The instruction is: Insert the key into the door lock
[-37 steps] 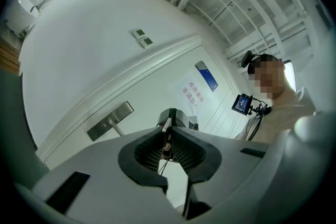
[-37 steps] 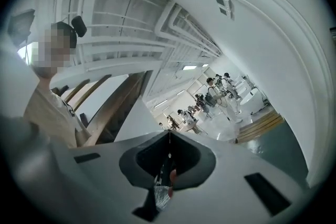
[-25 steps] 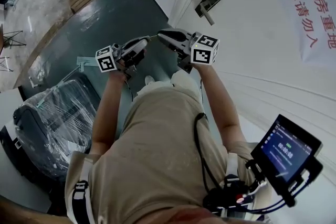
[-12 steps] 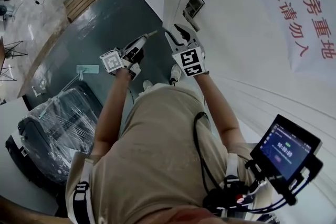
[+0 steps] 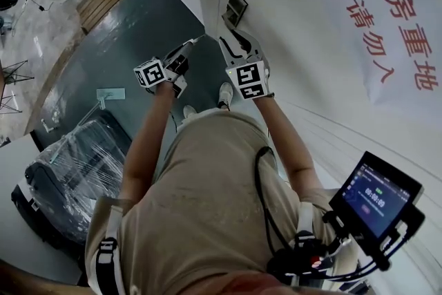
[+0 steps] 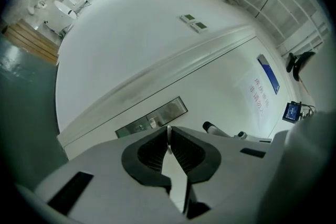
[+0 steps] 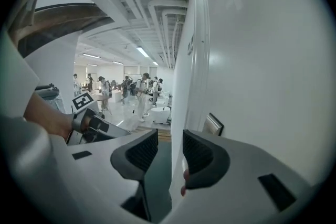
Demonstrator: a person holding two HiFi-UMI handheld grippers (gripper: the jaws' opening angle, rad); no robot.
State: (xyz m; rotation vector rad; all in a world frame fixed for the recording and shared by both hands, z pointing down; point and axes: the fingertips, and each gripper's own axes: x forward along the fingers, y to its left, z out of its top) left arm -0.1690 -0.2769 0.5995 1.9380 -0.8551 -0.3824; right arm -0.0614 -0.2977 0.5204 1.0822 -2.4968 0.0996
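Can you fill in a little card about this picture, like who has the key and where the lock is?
left gripper: shut on a thin silver metal key, seen edge-on
right gripper: open, jaws just opened, nothing between them
lock: silver rectangular metal lock plate on the white door
key and lock: apart; key points toward the plate, not yet inserted
also there: lit black tablet by the person's right side; plastic-wrapped dark case to the person's left

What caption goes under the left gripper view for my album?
Left gripper pinches a thin key, aimed at the metal lock plate on the white door.
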